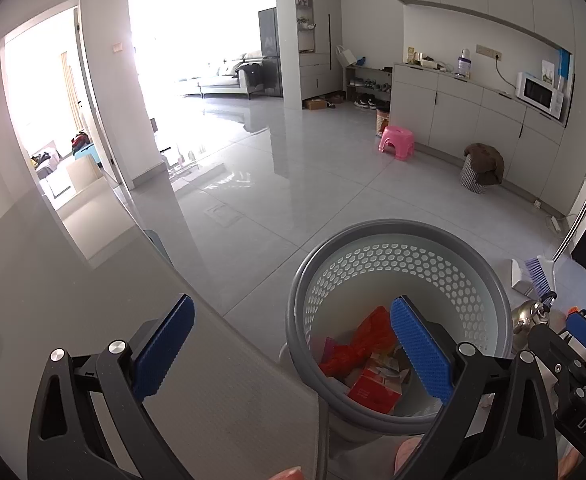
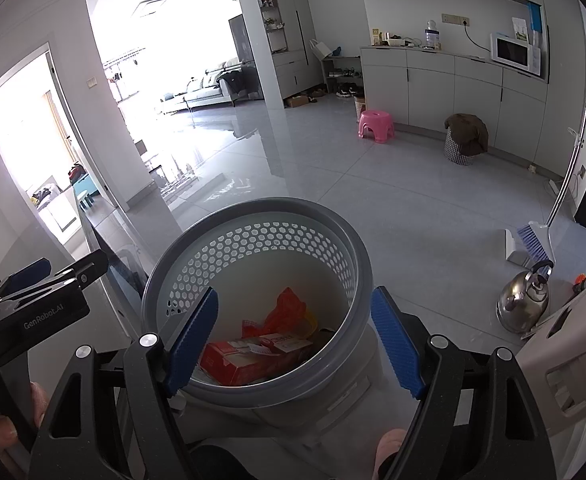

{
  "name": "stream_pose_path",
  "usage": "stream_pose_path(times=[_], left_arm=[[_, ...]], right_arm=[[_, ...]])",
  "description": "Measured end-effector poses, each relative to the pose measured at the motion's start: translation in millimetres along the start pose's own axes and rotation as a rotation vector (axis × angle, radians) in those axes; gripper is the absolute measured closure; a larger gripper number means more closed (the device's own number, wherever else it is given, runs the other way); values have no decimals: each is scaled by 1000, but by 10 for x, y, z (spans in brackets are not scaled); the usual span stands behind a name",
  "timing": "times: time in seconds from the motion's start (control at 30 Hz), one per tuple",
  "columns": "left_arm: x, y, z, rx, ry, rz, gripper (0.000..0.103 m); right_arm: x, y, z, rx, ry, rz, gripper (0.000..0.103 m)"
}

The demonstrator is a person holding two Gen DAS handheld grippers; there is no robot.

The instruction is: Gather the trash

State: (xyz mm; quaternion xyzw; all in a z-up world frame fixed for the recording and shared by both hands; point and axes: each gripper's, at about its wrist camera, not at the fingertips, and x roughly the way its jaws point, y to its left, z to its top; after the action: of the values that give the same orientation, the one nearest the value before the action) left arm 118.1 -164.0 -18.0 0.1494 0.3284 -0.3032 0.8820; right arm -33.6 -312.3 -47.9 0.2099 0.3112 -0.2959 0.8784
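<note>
A grey-rimmed waste bin (image 1: 393, 226) with a perforated wall stands on the floor beside a grey table (image 1: 73, 300). Inside it lie a red carton (image 1: 375, 390) and a crumpled orange-red bag (image 1: 359, 338). My left gripper (image 1: 293, 346) hangs open over the table edge and the bin's near rim, with nothing between its blue pads. In the right wrist view the same bin (image 2: 261, 205) holds the carton (image 2: 253, 358) and the bag (image 2: 289, 312). My right gripper (image 2: 295, 340) is open above the bin's mouth, holding nothing. The left gripper (image 2: 45, 292) shows at the left.
On the floor to the right stand a steel kettle (image 2: 525, 300) and a broom with a dustpan (image 2: 533, 242). A beige plastic piece (image 2: 565, 360) is close on the right. Farther off are a pink stool (image 2: 375, 124) and a cloth-covered basket (image 2: 465, 138) by the cabinets.
</note>
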Motion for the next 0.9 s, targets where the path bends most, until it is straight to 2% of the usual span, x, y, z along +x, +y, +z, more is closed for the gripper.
stream_pose_path(times=[0.9], left_arm=[[-1,-4,19,8,-11,0,6]], right_arm=[[-36,88,-36,-5,-21,6,28]])
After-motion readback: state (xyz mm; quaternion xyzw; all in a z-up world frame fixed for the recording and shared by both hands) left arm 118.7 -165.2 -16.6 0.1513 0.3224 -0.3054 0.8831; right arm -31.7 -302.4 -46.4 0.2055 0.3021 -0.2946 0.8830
